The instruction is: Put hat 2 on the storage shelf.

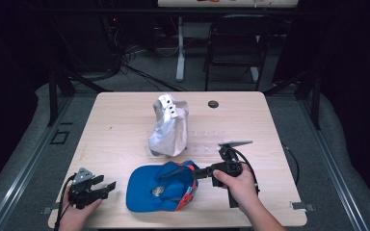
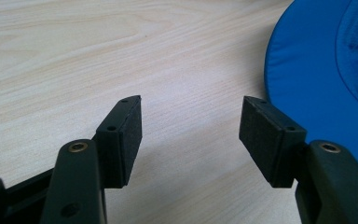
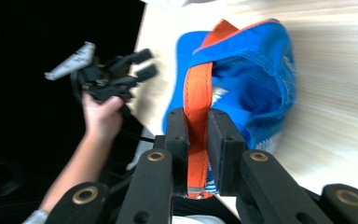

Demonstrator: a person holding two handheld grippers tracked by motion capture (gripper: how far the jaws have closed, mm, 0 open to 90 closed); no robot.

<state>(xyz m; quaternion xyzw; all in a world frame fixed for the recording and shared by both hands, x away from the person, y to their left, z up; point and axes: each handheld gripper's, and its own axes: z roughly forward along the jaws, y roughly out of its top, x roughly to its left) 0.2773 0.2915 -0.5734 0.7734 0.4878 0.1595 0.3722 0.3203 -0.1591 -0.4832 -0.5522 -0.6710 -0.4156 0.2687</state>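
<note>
The right gripper (image 3: pixel 198 140) is clamped on the orange rear strap (image 3: pixel 199 93) of the blue cap (image 1: pixel 159 188), its hand (image 1: pixel 243 185) reaching leftward, level over the table (image 1: pixel 125 120). The left gripper (image 1: pixel 107 187) rests near the table's front left corner, jaws apart with nothing between them, beside the cap's brim. One blue cap lies at the front; one white cap (image 1: pixel 169 127) stands behind it.

Dim lab or recording studio, black curtained surroundings; pale wooden table (image 1: pixel 125 115) on grey carpet, cables (image 1: pixel 125 62) trailing behind, folding chair (image 1: pixel 236 43) by a second desk's leg (image 1: pixel 180 48), metal floor rails (image 1: pixel 24 163)
</note>
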